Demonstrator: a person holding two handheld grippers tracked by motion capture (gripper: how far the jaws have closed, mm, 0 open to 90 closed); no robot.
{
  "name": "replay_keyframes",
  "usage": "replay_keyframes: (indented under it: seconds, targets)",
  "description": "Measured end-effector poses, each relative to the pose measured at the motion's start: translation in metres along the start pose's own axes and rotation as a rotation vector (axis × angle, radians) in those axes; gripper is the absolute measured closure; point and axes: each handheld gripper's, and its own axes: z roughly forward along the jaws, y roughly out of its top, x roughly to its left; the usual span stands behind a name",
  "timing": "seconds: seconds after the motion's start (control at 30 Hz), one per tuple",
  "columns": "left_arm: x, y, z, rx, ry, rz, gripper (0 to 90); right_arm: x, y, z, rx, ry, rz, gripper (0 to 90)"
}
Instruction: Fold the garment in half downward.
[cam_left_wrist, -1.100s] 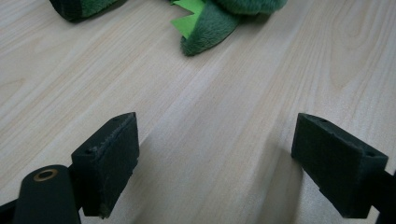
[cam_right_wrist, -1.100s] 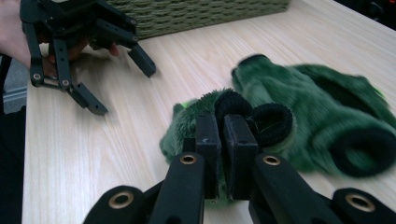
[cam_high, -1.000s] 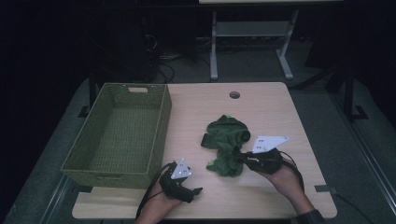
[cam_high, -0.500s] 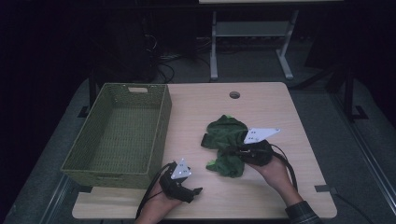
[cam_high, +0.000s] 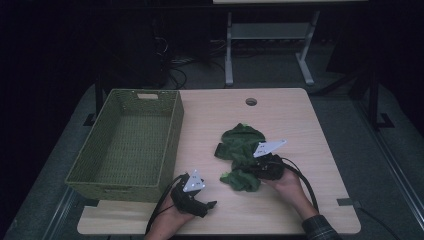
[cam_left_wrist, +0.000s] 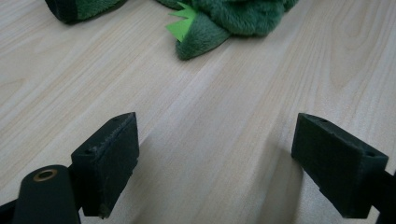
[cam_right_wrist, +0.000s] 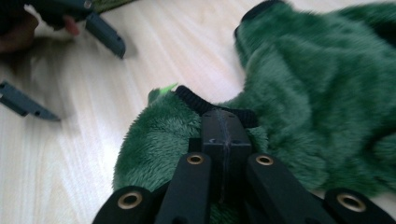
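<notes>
A dark green plush garment with a black cuff lies crumpled right of the table's middle. My right gripper lies low at its near end, jaws together and pinching a fold of the plush just short of the cuff; the right gripper view has the shut tips sunk in the pile. My left gripper rests near the front edge, left of the garment, open with bare wood between its fingers. A light green tag sticks out of the garment's near tip.
A green woven basket stands on the left half of the wooden table with nothing in it. A round cable hole sits near the far edge. Dark floor and a metal stand lie beyond the table.
My right gripper has moved left and down onto the near end of the garment, and that end has bunched up. The left gripper has stayed in place.
</notes>
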Motion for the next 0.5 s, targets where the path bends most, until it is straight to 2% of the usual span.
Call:
replay_keyframes:
  seconds: [0.13, 0.17, 0.27, 0.37, 0.5]
  targets:
    - [0.000, 0.000, 0.000, 0.000, 0.000, 0.000, 14.4, 0.000, -0.002, 0.005, 0.034, 0.034, 0.009, 90.0]
    - [0.000, 0.000, 0.000, 0.000, 0.000, 0.000, 14.4, -0.002, -0.005, 0.008, 0.048, 0.058, 0.020, 90.0]
    - [0.000, 0.000, 0.000, 0.000, 0.000, 0.000, 14.4, -0.003, -0.008, 0.009, 0.056, 0.077, 0.037, 90.0]
    - [0.000, 0.000, 0.000, 0.000, 0.001, -0.001, 14.3, -0.003, -0.010, 0.009, 0.064, 0.090, 0.035, 90.0]
    - [0.000, 0.000, 0.001, 0.000, 0.003, 0.001, 14.0, 0.004, -0.012, 0.008, 0.086, 0.145, 0.018, 90.0]
